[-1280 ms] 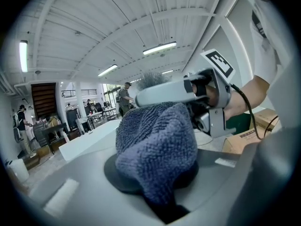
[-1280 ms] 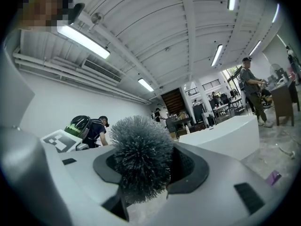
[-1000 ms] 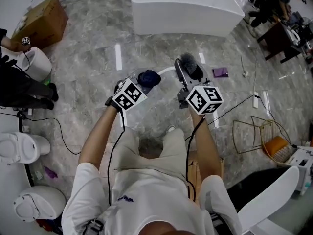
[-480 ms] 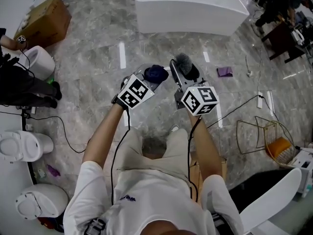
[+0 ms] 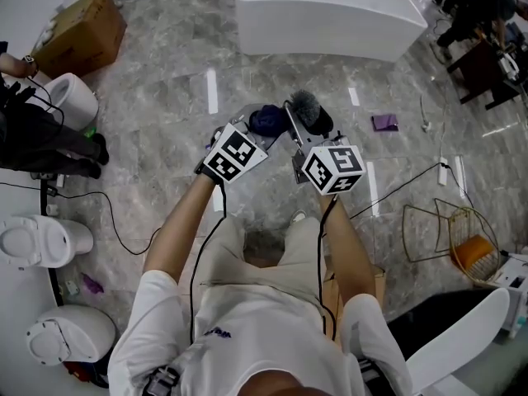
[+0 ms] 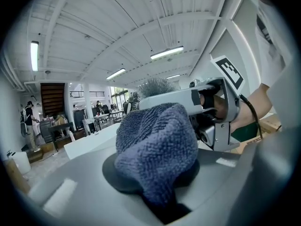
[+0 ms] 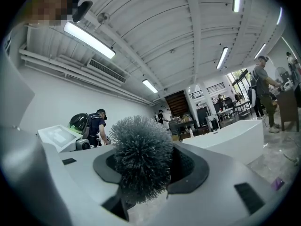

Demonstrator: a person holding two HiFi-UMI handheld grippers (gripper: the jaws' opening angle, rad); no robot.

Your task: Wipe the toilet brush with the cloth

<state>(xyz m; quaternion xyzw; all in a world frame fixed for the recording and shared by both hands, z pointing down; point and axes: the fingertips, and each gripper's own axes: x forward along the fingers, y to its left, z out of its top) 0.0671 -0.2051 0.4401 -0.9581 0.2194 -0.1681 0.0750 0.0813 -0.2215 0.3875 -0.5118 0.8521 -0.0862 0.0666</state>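
My left gripper (image 5: 261, 128) is shut on a bunched dark blue cloth (image 5: 266, 119); its jaws have just been closing with the cloth between them. In the left gripper view the cloth (image 6: 157, 142) fills the gap between the jaws. My right gripper (image 5: 299, 127) is shut on the toilet brush, whose grey bristle head (image 5: 312, 111) sticks out past its tips. The right gripper view shows that bristle ball (image 7: 141, 161) between the jaws. The cloth sits just left of the brush, close to its white handle; I cannot tell whether they touch.
A white tub (image 5: 322, 11) stands ahead. A cardboard box (image 5: 78, 35) and toilets (image 5: 41, 242) are at the left, beside a person in black (image 5: 41, 139). On the floor at the right are a purple rag (image 5: 384, 123), a cable and a wire basket (image 5: 450, 229).
Both grippers have drawn closer together and shifted up the picture. The cloth now lies right beside the brush, where a gap showed a second ago.
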